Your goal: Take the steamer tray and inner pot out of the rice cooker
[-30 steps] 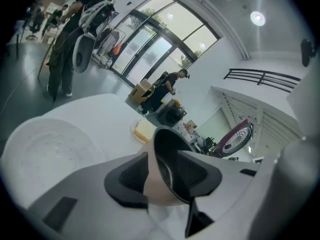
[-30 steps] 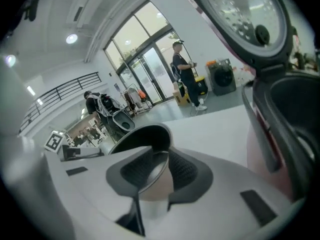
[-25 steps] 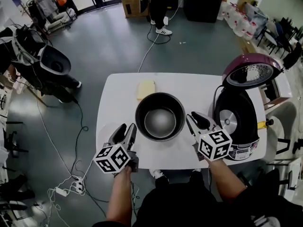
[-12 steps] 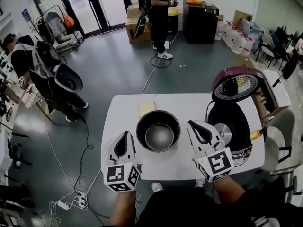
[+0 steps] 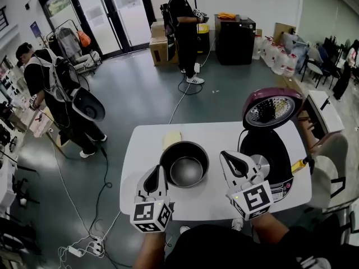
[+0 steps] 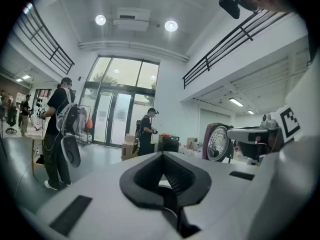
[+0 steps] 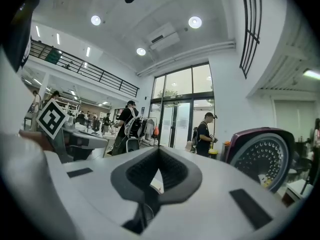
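The dark round inner pot (image 5: pixel 184 164) stands empty on the white table (image 5: pixel 140 150), left of the rice cooker (image 5: pixel 269 158), whose maroon lid (image 5: pixel 273 108) is up. The cooker's well shows only a silver plate. I see no separate steamer tray. My left gripper (image 5: pixel 158 169) hovers shut at the pot's near-left rim, holding nothing. My right gripper (image 5: pixel 225 154) hangs between pot and cooker; its jaws have just closed on nothing. The left gripper (image 6: pixel 162 154) and the right gripper (image 7: pixel 159 149) each point level across the room, with the lid (image 6: pixel 218 143) (image 7: pixel 260 156) off to the right.
A yellow pad (image 5: pixel 172 139) lies on the table behind the pot. A person with a backpack (image 5: pixel 56 88) stands left of the table and another person (image 5: pixel 182 21) stands at the back by cardboard boxes. Cables (image 5: pixel 84 245) trail across the floor at my left.
Both grippers have risen from the table's near edge and rolled upright, and their jaws have closed. The head view has tilted up, showing more of the room.
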Demonstrator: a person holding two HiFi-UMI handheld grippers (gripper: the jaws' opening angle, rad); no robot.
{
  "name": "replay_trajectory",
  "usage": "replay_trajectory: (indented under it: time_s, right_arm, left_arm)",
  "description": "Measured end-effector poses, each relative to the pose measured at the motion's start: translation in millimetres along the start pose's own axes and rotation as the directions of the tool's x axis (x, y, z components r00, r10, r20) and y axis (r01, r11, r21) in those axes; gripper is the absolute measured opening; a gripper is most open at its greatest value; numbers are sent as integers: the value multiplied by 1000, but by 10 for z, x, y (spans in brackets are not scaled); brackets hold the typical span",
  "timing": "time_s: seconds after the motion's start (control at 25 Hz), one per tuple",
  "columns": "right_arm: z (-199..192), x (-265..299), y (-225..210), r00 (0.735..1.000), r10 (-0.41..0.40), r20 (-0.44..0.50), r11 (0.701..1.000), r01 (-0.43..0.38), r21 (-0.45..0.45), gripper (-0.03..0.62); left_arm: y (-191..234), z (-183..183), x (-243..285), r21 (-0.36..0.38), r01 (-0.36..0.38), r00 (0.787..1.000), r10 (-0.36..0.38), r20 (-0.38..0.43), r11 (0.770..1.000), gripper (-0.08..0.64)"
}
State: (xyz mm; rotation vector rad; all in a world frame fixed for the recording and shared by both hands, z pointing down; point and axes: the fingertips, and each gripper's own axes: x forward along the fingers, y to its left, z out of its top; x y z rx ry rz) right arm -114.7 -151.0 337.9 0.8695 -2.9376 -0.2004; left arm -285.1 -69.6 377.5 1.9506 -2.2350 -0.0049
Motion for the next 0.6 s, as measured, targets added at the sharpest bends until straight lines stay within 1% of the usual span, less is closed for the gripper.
replay_trajectory:
  time_s: [0.2, 0.6]
  right_arm:
    - [43, -35, -4, 1000, 1, 6, 1000, -1, 6, -2]
    - [-24, -93, 101, 1000, 18, -17, 1000, -18, 15, -2]
  left_arm:
    - [-59, 68, -36, 39, -2, 1000, 2, 12, 999, -5]
    - [-151, -79, -80, 76, 16, 999, -13, -34, 997, -5]
